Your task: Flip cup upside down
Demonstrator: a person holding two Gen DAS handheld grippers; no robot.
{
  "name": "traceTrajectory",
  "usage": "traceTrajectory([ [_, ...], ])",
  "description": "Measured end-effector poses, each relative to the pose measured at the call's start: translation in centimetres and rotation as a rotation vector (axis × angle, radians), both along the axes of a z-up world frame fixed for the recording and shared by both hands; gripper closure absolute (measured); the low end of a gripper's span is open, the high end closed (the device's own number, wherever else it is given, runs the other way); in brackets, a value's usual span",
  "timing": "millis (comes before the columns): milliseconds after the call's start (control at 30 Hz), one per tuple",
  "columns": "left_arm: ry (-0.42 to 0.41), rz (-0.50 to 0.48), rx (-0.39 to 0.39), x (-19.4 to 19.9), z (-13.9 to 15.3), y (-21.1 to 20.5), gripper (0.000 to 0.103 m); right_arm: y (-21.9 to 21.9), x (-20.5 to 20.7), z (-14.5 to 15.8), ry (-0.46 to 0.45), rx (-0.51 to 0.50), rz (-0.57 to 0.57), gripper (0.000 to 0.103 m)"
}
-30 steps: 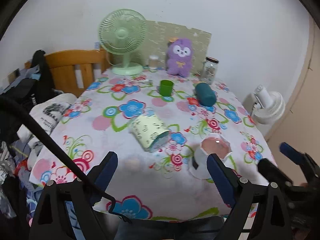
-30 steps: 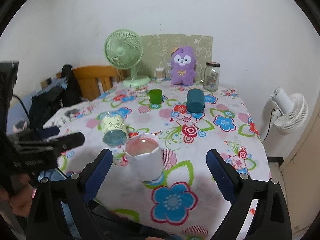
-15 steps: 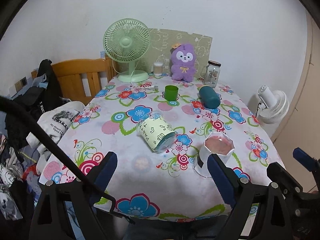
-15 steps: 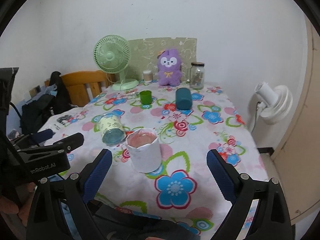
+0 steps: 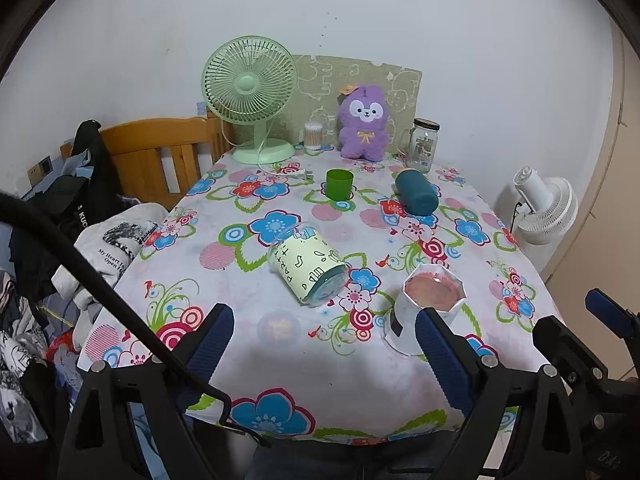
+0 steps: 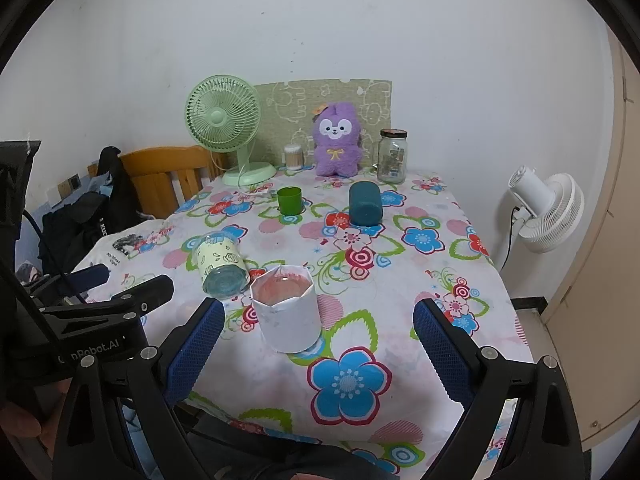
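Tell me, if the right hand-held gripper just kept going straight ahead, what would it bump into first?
Probably the white paper cup. It stands upright on the table, just beyond the open right hand-held gripper and slightly left of its centre line; depth is hard to judge.

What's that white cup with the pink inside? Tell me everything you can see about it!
The white cup looks like folded paper, with an angular, many-sided rim and a pinkish inside. It stands upright, mouth up, near the front of the flowery tablecloth. A dark patch shows low on one side in the left wrist view. The pale green cup lying on its side is close by, apart from it. Neither gripper touches it.
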State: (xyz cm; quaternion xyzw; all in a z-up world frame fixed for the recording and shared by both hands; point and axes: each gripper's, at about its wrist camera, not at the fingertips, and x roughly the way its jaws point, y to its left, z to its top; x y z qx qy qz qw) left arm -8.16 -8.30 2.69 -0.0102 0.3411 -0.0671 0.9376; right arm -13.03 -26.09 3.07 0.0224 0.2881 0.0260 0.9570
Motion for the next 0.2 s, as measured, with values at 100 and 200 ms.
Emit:
traceTrajectory([
  [100,-0.01,0.004,-0.001,-0.02,0.02,0.15,0.009,-0.03,0.0,0.01,0.0,0.001,0.002,0.006],
  [200,-0.012,0.007,0.001,0.06,0.06,0.26,0.008,0.07,0.09,0.01,-0.001,-0.002,0.006,0.006],
])
